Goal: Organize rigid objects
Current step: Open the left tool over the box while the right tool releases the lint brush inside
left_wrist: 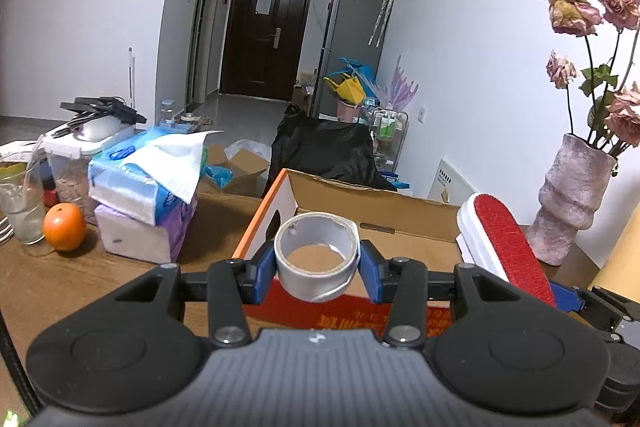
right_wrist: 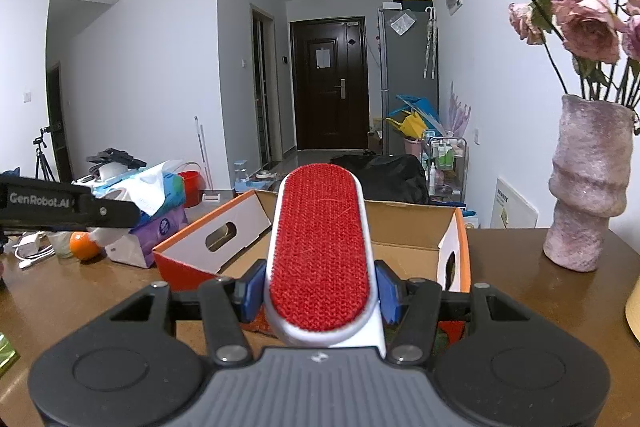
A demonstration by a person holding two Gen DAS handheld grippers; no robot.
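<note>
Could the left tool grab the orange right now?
Probably not yet. The left tool is already shut on the tape roll, so it would need to let go first. The orange sits in the open on the table, off to its left.

You have a grey roll of tape [left_wrist: 316,259] with a brown cardboard core between the blue pads of your black left gripper [left_wrist: 318,267], and a lint brush [right_wrist: 320,259] with a red, finely textured face and a white body between the blue pads of your black right gripper [right_wrist: 320,291]. The box [right_wrist: 192,263] ahead is orange outside, white and plain brown inside, and stands on a brown counter [right_wrist: 80,291]. Off to your sides you see an orange [left_wrist: 64,227], tissue packs [left_wrist: 136,211] in blue, white and purple, and a mottled pink vase [right_wrist: 588,187] of faded pink roses [right_wrist: 584,27] with green leaves.
</note>
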